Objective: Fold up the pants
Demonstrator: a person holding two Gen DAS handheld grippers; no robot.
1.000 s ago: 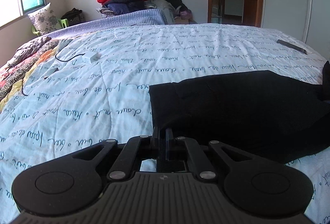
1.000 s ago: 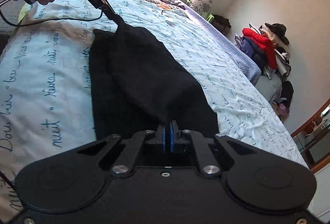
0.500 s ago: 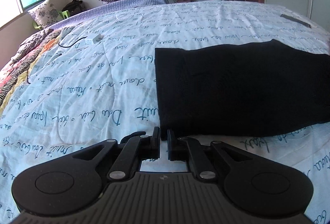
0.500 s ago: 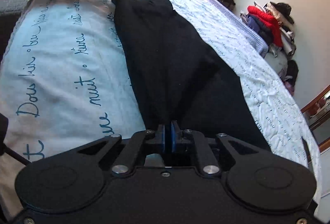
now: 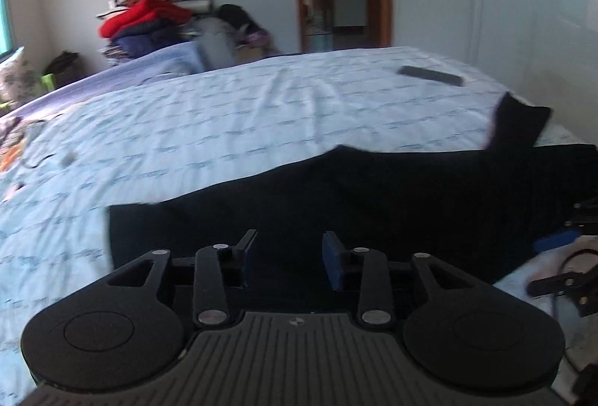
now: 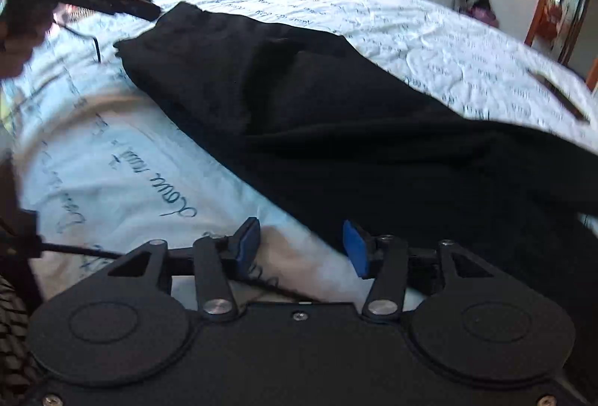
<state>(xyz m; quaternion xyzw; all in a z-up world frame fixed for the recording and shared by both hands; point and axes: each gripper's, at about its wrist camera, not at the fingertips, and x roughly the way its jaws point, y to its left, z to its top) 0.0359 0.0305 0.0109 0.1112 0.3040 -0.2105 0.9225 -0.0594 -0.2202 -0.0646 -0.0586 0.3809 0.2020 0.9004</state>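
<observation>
Both claws, left claw (image 5: 286,258) and right claw (image 6: 301,243), gape with nothing held over the black pants (image 6: 336,114) on the bed (image 5: 231,129); regrip matching edges squarely before folding.

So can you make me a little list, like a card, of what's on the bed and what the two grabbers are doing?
surface: bed with a pale blue quilt covered in handwriting print
pants: black pants lying spread along the quilt
left gripper: open, holding nothing, pants just in front of it
right gripper: open, holding nothing, at the near edge of the pants
also on bed: a dark flat object on the far side
background: pile of clothes with a red one on top
</observation>
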